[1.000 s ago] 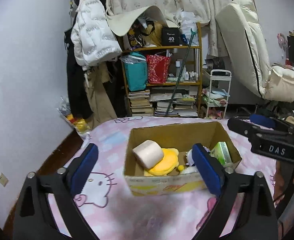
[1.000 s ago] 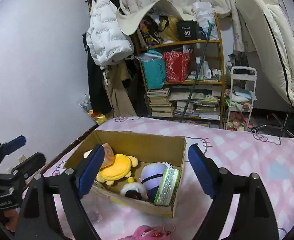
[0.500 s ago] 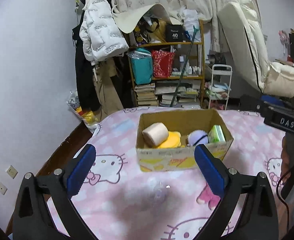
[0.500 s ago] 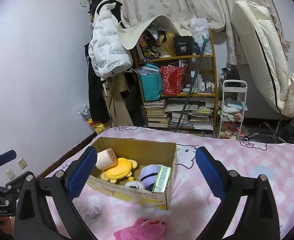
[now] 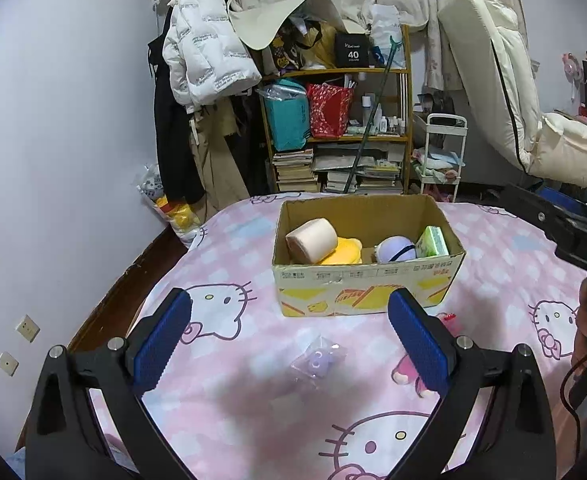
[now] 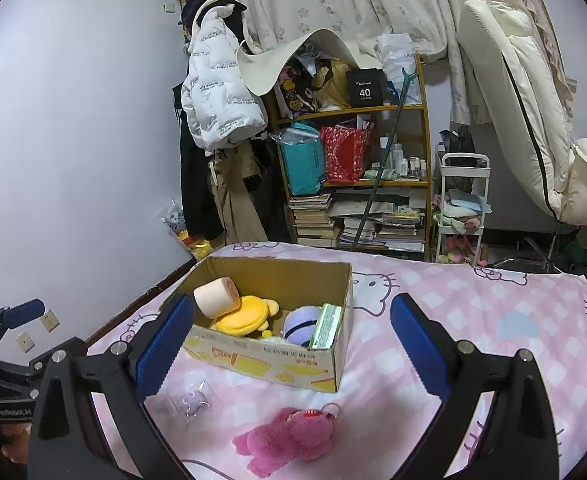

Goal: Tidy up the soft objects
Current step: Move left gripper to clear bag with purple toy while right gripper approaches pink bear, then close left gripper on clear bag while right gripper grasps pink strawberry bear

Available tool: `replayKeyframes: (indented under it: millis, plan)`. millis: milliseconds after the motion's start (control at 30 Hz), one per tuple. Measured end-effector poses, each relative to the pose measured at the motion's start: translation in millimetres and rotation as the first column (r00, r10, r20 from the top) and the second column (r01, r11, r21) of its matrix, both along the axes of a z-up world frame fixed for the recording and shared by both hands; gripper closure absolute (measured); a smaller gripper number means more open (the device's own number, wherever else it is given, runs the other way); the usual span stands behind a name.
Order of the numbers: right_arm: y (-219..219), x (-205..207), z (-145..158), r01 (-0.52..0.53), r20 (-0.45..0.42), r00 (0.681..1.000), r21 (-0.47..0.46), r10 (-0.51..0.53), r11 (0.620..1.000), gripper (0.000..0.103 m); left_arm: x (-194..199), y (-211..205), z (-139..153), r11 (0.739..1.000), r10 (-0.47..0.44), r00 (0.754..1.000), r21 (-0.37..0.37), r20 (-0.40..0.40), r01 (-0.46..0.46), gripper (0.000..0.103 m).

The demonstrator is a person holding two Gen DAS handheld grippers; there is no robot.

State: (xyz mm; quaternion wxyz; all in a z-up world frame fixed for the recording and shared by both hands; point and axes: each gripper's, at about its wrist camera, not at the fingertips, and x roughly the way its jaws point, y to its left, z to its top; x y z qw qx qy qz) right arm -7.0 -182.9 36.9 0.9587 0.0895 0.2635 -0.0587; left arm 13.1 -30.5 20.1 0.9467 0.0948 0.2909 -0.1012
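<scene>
**Both grippers wide open above the bed, box part-filled**

The left gripper (image 5: 289,338) hangs over the pink bedspread (image 5: 229,412) with its jaws spread wide and nothing between them. The right gripper (image 6: 291,344) is the same: jaws far apart, holding nothing.

A cardboard box (image 5: 367,290) stands on the bedspread ahead of both grippers. Inside it, at the left end, a pale roll (image 5: 311,240) leans tilted on a yellow plush (image 5: 343,254). To the right of those sits a purple ball-shaped toy (image 5: 395,249), and a green pack (image 5: 433,242) stands on edge against the box's right wall. In the right wrist view the same four show: roll (image 6: 215,297), yellow plush (image 6: 243,316), purple toy (image 6: 303,322), green pack (image 6: 326,326).

Two soft things lie outside the box, on the bedspread in front of it. A small purple toy in a clear wrapper (image 5: 317,358) rests between the left gripper's fingers in the view, apart from the box. A pink plush (image 6: 287,438) with a keyring lies near the box's front right corner; in the left wrist view only part of it (image 5: 407,372) shows behind the right-hand finger.

Beyond the bed stand a cluttered shelf (image 6: 353,180), a white jacket (image 6: 217,92) hanging on the wall, and a small white cart (image 6: 463,208).
</scene>
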Motion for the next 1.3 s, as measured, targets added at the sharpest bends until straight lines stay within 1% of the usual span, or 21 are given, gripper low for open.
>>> replayKeyframes:
  millis: [200, 400, 633, 833, 967, 1033, 1067, 1167, 1300]
  plan:
    - [1.9, -4.2, -10.4, 0.004, -0.029, 1.000, 0.001, -0.004, 1.000, 0.000, 8.1, 0.3, -9.6, 1.000, 0.004, 1.000, 0.011, -0.028, -0.004, 0.005]
    - [-2.1, 1.4, -23.0, 0.011, -0.061, 0.998, 0.000, -0.011, 1.000, 0.000, 21.8, -4.3, -30.1, 1.000, -0.001, 0.997, 0.024, -0.076, 0.002, 0.005]
    - [-6.1, 10.2, -42.6, 0.021, -0.114, 0.993, 0.018, -0.019, 1.000, 0.000, 42.7, -3.5, -50.9, 1.000, 0.001, 0.990, 0.014, -0.142, 0.001, 0.005]
    - [-2.3, 25.5, -66.8, 0.002, -0.201, 0.980, 0.025, 0.003, 1.000, 0.000, 62.8, -10.3, -72.7, 1.000, -0.013, 0.976, 0.022, -0.215, 0.018, 0.005]
    - [-3.8, 37.1, -83.5, 0.009, -0.249, 0.968, 0.044, 0.002, 0.999, 0.000, 75.8, -16.2, -87.5, 0.999, -0.016, 0.965, 0.030, -0.261, 0.024, 0.005]
    - [-5.6, 40.8, -89.6, 0.015, -0.269, 0.963, 0.048, -0.001, 0.999, 0.000, 82.1, -16.5, -95.4, 1.000, -0.026, 0.957, 0.009, -0.289, 0.030, 0.005]
    - [-6.4, 42.9, -93.2, 0.015, -0.279, 0.960, 0.052, 0.000, 0.999, 0.000, 86.9, -15.6, -101.2, 1.000, -0.015, 0.953, 0.008, -0.304, 0.018, 0.005]
    - [-7.7, 47.6, -102.5, 0.019, -0.304, 0.953, 0.059, 0.000, 0.998, 0.000, 94.4, -16.0, -113.0, 0.999, 0.006, 0.948, 0.038, -0.319, 0.006, 0.005]
    - [-8.1, 53.4, -112.3, 0.013, -0.333, 0.943, 0.056, 0.006, 0.998, 0.000, 103.8, -20.3, -124.5, 0.999, 0.001, 0.933, 0.051, -0.360, 0.018, 0.005]
